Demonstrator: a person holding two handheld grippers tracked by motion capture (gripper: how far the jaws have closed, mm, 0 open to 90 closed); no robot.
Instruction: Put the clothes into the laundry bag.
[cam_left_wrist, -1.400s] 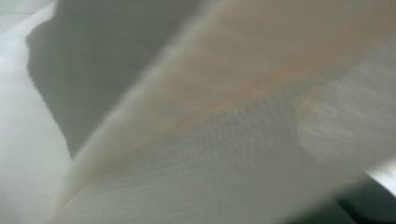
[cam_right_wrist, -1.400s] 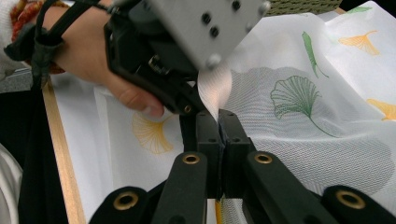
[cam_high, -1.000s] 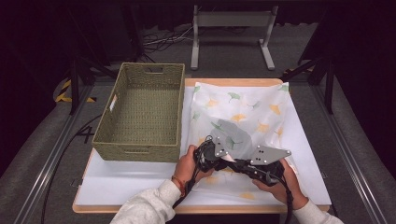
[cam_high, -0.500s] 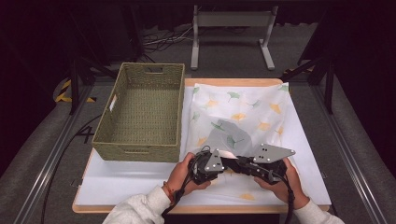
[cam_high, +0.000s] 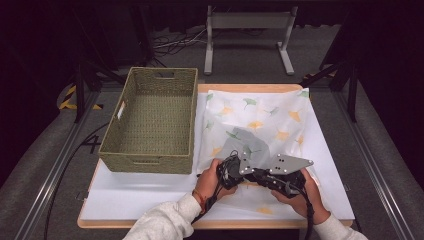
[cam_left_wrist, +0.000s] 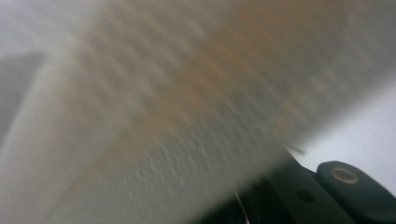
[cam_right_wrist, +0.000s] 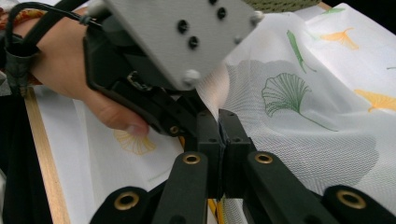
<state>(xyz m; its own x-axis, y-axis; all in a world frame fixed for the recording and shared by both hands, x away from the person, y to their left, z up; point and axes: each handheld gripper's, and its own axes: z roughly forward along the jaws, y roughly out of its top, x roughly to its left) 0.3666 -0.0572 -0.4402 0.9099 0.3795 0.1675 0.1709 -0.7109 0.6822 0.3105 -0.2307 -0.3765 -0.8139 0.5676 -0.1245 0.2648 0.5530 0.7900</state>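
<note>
Nearest us, the right gripper (cam_right_wrist: 219, 123) has its 2 jaws closed on a fold of the cloth (cam_high: 260, 120), and the left gripper (cam_high: 231, 172) (just beside it) is clamped on that cloth too. Both hands rest low at the table's (cam_high: 150, 192) near edge. The sheer white cloth with ginkgo leaves spreads beyond, beside the basket (cam_high: 150, 155).

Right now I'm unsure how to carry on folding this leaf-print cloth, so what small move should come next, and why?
Probably lift both grippers together and carry the near edge toward the far edge: the right gripper and left gripper seem shut on the cloth, which lies beside the basket.
</note>
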